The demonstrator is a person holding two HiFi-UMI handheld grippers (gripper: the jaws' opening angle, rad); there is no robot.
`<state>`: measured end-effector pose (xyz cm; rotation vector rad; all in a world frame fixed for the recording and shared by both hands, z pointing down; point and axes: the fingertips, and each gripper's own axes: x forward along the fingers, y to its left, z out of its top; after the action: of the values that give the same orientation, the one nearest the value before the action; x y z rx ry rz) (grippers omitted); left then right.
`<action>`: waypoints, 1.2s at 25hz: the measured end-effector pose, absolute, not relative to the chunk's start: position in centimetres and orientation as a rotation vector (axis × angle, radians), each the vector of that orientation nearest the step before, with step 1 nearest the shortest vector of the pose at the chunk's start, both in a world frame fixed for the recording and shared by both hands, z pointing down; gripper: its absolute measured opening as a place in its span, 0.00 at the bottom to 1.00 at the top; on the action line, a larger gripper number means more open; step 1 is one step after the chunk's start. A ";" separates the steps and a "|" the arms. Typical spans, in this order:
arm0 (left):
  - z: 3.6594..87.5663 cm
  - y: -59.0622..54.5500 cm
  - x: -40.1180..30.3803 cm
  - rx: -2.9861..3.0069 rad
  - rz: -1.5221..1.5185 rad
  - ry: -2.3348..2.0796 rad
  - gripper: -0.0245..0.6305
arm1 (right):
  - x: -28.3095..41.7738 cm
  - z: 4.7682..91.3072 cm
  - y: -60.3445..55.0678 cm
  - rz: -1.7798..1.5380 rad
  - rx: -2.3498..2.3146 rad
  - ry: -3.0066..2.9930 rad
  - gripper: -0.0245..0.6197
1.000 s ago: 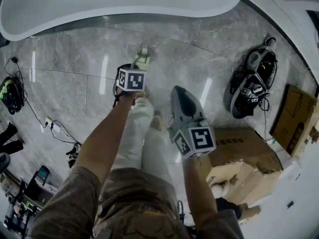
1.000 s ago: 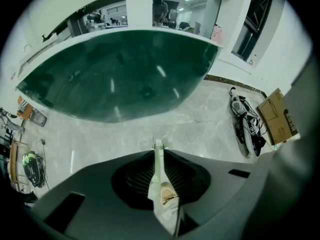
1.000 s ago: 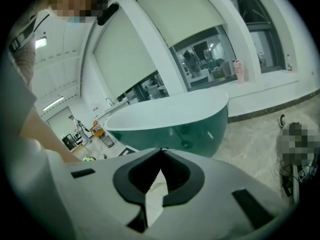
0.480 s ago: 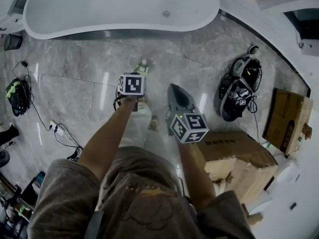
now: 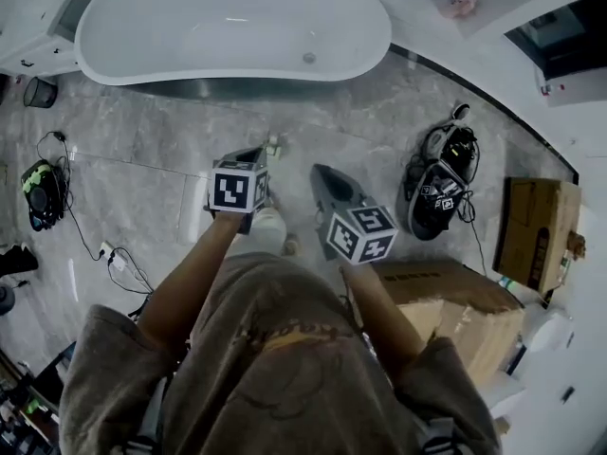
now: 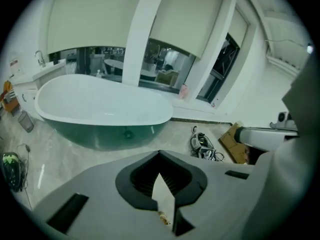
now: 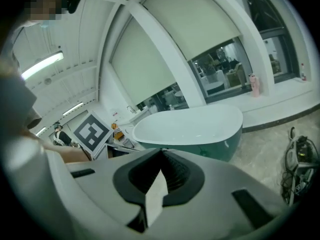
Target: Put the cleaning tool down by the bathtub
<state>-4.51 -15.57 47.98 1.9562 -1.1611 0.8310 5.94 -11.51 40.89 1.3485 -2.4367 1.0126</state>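
The white bathtub point(image 5: 228, 27) stands at the top of the head view. A small pale cleaning tool point(image 5: 273, 146) lies on the grey marble floor in front of it. My left gripper point(image 5: 252, 159) hovers just short of the tool. In the left gripper view that gripper point(image 6: 160, 164) is shut with nothing between its fingers, and its body hides the tool. My right gripper point(image 5: 324, 172) hangs to the right of it, also shut and empty point(image 7: 161, 159). Both gripper views look towards the tub point(image 6: 100, 104) point(image 7: 190, 126).
A heap of black gear with cables point(image 5: 438, 192) lies on the floor at the right. Cardboard boxes point(image 5: 446, 297) point(image 5: 536, 221) stand beyond it. At the left are a power strip with cords point(image 5: 106, 246), a black-green device point(image 5: 38, 192) and a small bin point(image 5: 38, 91).
The head view has drawn back, so the whole bathtub now shows. Both grippers sit a little lower and nearer the body. The pale tool stays on the floor ahead of the left gripper.
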 end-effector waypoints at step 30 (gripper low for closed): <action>21.4 -9.1 -3.2 2.688 0.119 -0.871 0.04 | 3.5 19.8 -6.0 0.389 0.998 -3.011 0.04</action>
<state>-3.22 -9.06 21.42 2.6884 -0.8708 0.1190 3.52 -5.97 19.81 0.9980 -3.0112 0.3887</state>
